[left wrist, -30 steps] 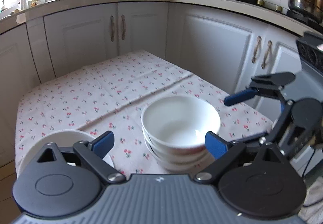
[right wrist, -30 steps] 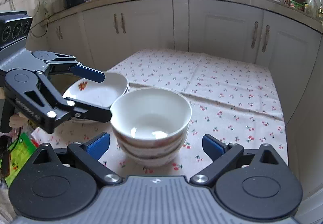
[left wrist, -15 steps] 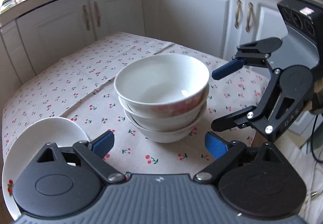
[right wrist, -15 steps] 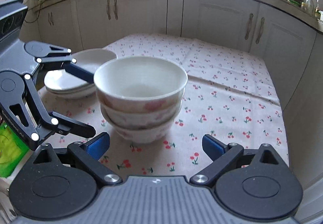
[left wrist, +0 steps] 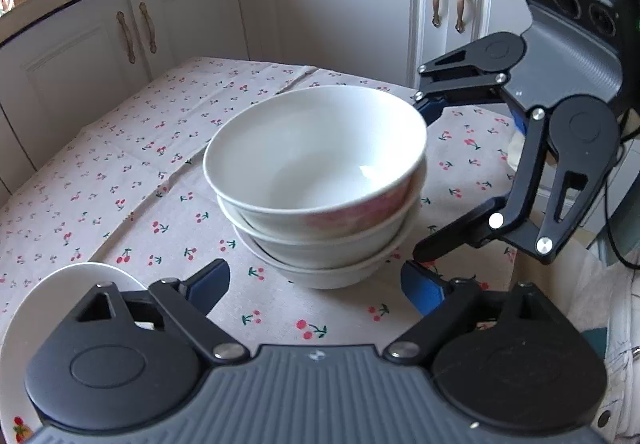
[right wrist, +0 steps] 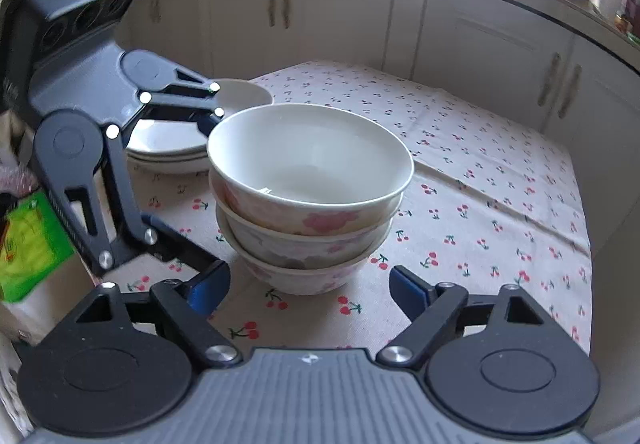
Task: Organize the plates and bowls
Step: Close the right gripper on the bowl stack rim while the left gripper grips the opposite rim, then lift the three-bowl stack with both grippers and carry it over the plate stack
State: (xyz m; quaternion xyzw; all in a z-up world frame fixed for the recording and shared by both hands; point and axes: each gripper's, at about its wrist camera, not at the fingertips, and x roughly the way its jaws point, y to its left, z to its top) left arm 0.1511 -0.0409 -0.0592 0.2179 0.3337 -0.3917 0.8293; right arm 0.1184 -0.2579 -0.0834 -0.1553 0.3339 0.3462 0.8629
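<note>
Three white bowls with pink flowers are nested in a stack (left wrist: 320,180) (right wrist: 308,180) on the cherry-print tablecloth (left wrist: 132,148). My left gripper (left wrist: 316,288) is low at the stack's near side; its jaws are closing, and the blue pads stand wide of the bottom bowl without touching it. My right gripper (right wrist: 308,286) comes from the other side with its jaws also closing, the pads clear of the bowls. Each gripper shows in the other's view: the right (left wrist: 422,184), the left (right wrist: 212,196). White plates (right wrist: 168,148) (left wrist: 80,276) are stacked beside the bowls, partly hidden by the left gripper.
White kitchen cabinets (left wrist: 340,12) (right wrist: 480,44) run round the table on the far sides. A green packet (right wrist: 28,244) lies off the table's edge behind the left gripper. A person's light clothing (left wrist: 600,304) shows at the right. The cloth beyond the bowls (right wrist: 500,164) is bare.
Both grippers have sunk towards the table and closed in on the bowl stack from opposite sides, rolling a little. Their jaws stand slightly narrower than before. The bowls have not moved.
</note>
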